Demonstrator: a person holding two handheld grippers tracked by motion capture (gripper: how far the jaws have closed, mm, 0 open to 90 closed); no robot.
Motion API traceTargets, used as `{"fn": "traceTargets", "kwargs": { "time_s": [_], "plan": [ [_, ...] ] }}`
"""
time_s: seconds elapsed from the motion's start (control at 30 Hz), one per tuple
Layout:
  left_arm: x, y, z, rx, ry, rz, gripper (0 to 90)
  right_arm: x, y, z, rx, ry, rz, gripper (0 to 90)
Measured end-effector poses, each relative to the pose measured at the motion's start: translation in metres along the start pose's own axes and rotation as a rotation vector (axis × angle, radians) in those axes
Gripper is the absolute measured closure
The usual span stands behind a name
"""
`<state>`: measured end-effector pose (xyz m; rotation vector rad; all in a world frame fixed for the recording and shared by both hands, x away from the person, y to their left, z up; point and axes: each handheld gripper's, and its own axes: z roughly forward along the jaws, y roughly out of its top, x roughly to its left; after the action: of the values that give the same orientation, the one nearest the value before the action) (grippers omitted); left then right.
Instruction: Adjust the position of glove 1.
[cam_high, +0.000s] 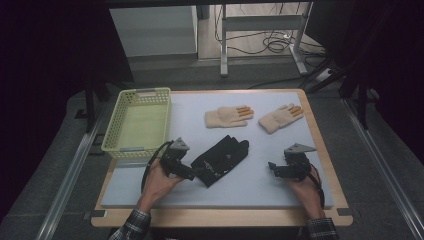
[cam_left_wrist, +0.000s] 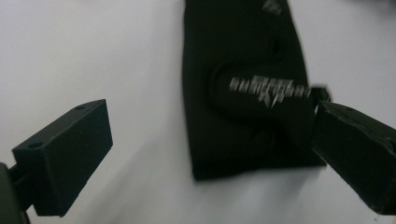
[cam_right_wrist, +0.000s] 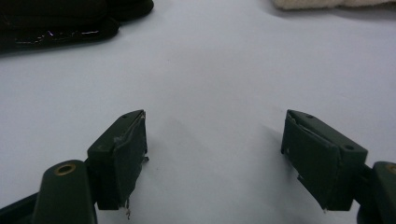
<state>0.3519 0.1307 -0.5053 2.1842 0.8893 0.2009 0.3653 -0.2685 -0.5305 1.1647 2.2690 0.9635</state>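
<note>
Your left gripper (cam_high: 200, 173) sits at the cuff end of the black glove (cam_high: 222, 159), which lies flat on the white mat (cam_high: 150, 192) near the middle of the table, its fingers pointing up and away toward the far right. From above, the tips of your jaws look to be right at the glove's near corner, but you cannot tell there whether they touch it.

In the left gripper view your jaws stand wide apart. The glove (cam_left_wrist: 243, 88) lies ahead of them and between their lines, closer to the right-hand jaw, whose tip overlaps the glove's edge beside the white lettering. The left-hand jaw is well clear of it, over bare mat. Nothing is pinched; the pads are not pressing on the cloth.

Your right gripper (cam_high: 274, 168) rests on the mat well to the right of the glove, pointing toward it. In the right gripper view its jaws are spread wide with only mat (cam_right_wrist: 210, 93) between them, and the glove (cam_right_wrist: 60, 23) lies far off at the upper left.

Two tan gloves (cam_high: 229, 117) (cam_high: 280, 118) lie side by side beyond the black one, well apart from both grippers. A green basket (cam_high: 111, 135) stands at the mat's left edge, just beyond your left hand (cam_high: 161, 181).
</note>
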Motion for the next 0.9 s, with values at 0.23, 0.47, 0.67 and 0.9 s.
{"fn": "traceTargets", "kwargs": {
  "time_s": [0.23,0.47,0.67,0.9],
  "plan": [
    [-0.006,0.026,0.034,0.05,-0.003,0.031,0.0,0.0,0.0,0.0,-0.002,-0.001,-0.001,22.1],
    [-0.013,0.032,0.055,0.088,-0.076,0.042,0.0,0.0,0.0,0.0,-0.003,-0.001,-0.001,22.1],
    [-0.033,0.03,0.069,0.166,0.029,0.125,0.0,0.0,0.0,0.0,-0.003,-0.002,-0.002,22.1],
    [-0.032,0.03,0.074,0.193,0.053,0.103,0.0,0.0,0.0,0.0,-0.003,-0.003,-0.004,22.1]
  ]
}}
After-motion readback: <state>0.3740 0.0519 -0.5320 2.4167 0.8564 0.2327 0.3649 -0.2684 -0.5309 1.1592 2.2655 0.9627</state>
